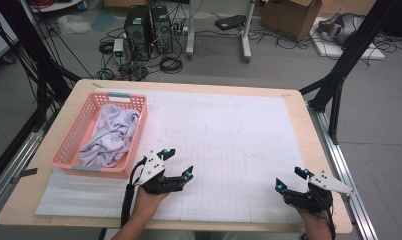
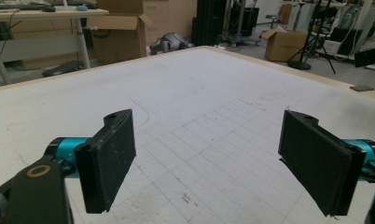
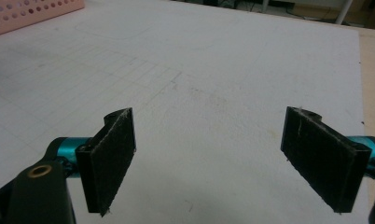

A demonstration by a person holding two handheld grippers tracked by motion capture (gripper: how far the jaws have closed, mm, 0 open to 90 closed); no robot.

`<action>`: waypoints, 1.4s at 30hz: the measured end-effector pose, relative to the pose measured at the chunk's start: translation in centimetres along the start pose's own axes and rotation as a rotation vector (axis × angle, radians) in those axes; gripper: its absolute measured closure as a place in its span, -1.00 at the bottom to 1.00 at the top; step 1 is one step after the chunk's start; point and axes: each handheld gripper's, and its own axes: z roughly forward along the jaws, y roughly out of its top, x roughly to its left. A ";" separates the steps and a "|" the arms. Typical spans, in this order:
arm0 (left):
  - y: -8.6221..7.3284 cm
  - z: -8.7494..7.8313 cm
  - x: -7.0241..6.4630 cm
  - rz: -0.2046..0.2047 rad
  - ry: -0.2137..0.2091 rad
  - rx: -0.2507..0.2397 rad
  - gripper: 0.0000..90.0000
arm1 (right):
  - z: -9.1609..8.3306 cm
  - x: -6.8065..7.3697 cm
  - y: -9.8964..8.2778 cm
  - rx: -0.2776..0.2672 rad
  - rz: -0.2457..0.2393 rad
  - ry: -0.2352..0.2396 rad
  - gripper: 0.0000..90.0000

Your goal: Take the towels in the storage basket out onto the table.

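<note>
Pink basket (image 1: 71,137) at left holds crumpled pale cloth (image 1: 110,135), partly hidden by its wall; left claw (image 1: 179,162) and right claw (image 1: 290,178) hover spread, empty, over the counter (image 1: 229,130).

1. the left gripper (image 1: 178,162) sits at the near left of the high view, held in the person's left hand (image 1: 148,199), its jaws spread wide with nothing between them.
2. the right gripper (image 1: 290,178) sits at the near right, held in the right hand (image 1: 316,220), jaws likewise wide and empty.
3. both forearms come in from the bottom edge, well apart.
</note>
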 end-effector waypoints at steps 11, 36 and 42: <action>0.9 -0.3 0.5 0.008 -0.018 -0.009 -0.56 | -0.4 0.4 -0.2 0.006 0.034 -0.032 -0.63; 1.7 -2.5 1.9 -0.003 0.016 0.022 -0.58 | 0.9 1.9 0.3 0.018 0.019 -0.010 -0.63; 2.1 -3.0 1.9 -0.012 0.031 0.006 -0.59 | 1.2 1.7 0.7 0.010 0.048 -0.007 -0.63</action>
